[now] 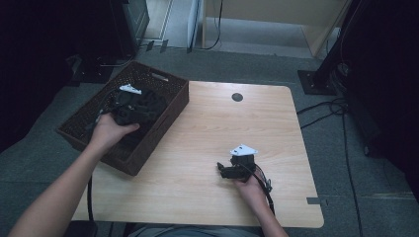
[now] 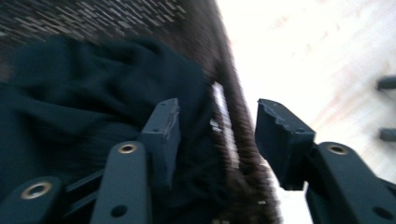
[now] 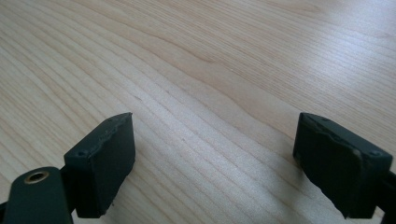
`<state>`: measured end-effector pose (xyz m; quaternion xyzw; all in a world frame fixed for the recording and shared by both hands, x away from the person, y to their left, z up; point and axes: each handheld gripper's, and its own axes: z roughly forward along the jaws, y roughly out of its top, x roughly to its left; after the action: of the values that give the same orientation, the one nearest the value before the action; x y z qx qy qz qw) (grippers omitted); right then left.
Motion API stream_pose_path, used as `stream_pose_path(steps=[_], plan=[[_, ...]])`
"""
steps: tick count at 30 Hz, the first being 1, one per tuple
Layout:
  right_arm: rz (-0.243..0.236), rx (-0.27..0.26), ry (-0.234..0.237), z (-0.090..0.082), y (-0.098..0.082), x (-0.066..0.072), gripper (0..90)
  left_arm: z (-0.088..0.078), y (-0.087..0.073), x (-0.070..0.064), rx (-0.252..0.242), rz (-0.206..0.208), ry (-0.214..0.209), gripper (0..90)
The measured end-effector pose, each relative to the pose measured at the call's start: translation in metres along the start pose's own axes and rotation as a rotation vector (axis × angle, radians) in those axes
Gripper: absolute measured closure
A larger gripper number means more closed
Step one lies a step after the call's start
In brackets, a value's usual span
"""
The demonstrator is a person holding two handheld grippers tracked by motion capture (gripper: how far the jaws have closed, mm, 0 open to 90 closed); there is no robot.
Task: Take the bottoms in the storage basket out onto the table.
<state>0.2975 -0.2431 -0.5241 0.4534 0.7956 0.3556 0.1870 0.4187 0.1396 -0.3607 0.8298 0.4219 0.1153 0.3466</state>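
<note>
Left gripper view shows the left gripper [image 2: 215,130] with its jaws spread and nothing pinched between them; one jaw stands over the dark cloth [image 2: 93,107] and the other out past the woven wall of the basket [image 2: 233,135], over pale wood. That picture is blurred, so I cannot tell whether either pad brushes the fabric, but the gap between the pads holds only the basket wall and the edge of the cloth behind it. In the high view the left gripper [image 1: 129,101] hangs over the brown basket [image 1: 170,106], which sits at the near-left corner of the bench [image 1: 207,138] and juts past its edge, and the cloth [image 1: 148,106] lies bunched inside it. Judging from that, the putting-away looks done: the cloth is in the basket and the jaws are off it, with little left beyond drawing the hand clear. Right gripper view has the right gripper [image 3: 212,158] low over bare wood, jaws wide apart and empty; in the high view the right gripper [image 1: 238,165] rests near the bench's front edge, well apart from the basket. Counted: one cloth, as far as the dark heap lets me tell, one basket, two grippers, one bench, and one small dark round disc [image 1: 237,97] set in the far side of the benchtop.
</note>
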Motion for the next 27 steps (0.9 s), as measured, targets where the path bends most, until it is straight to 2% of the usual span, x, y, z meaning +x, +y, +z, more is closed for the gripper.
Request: stream_pose_path(steps=[4,7,10,13,14,15,18,20,25,27], plan=[[0.001,0.0,0.001,0.0,0.0,0.0,12.7,-0.017,0.009,0.02,-0.049,-0.018,0.048,44.8],[0.001,0.0,0.001,0.0,0.0,0.0,12.7,-0.019,0.013,0.038,-0.039,-0.008,0.101,43.8],[-0.002,0.0,0.005,0.001,0.0,0.0,12.4,-0.014,0.012,0.058,-0.022,-0.076,0.103,42.0],[-0.013,0.002,0.015,0.001,0.001,0.0,12.3,-0.004,0.009,0.071,0.007,-0.115,0.128,35.5],[-0.013,0.003,0.017,0.002,0.001,0.001,12.3,-0.004,0.009,0.071,0.007,-0.115,0.128,34.1],[-0.015,0.003,0.02,0.002,0.002,0.001,12.3,0.007,0.007,0.08,0.033,-0.164,0.135,30.6],[-0.017,0.003,0.024,0.003,0.002,0.002,12.3,0.022,-0.001,0.087,0.076,-0.207,0.161,22.6],[-0.019,0.003,0.024,0.003,0.002,0.002,12.3,0.029,-0.008,0.092,0.117,-0.259,0.171,21.2],[-0.031,0.003,0.032,0.003,0.003,0.001,12.5,0.042,-0.022,0.099,0.104,-0.353,0.149,19.0],[-0.036,0.005,0.04,0.005,0.004,0.003,12.3,0.049,-0.025,0.099,0.095,-0.376,0.13,17.3]])
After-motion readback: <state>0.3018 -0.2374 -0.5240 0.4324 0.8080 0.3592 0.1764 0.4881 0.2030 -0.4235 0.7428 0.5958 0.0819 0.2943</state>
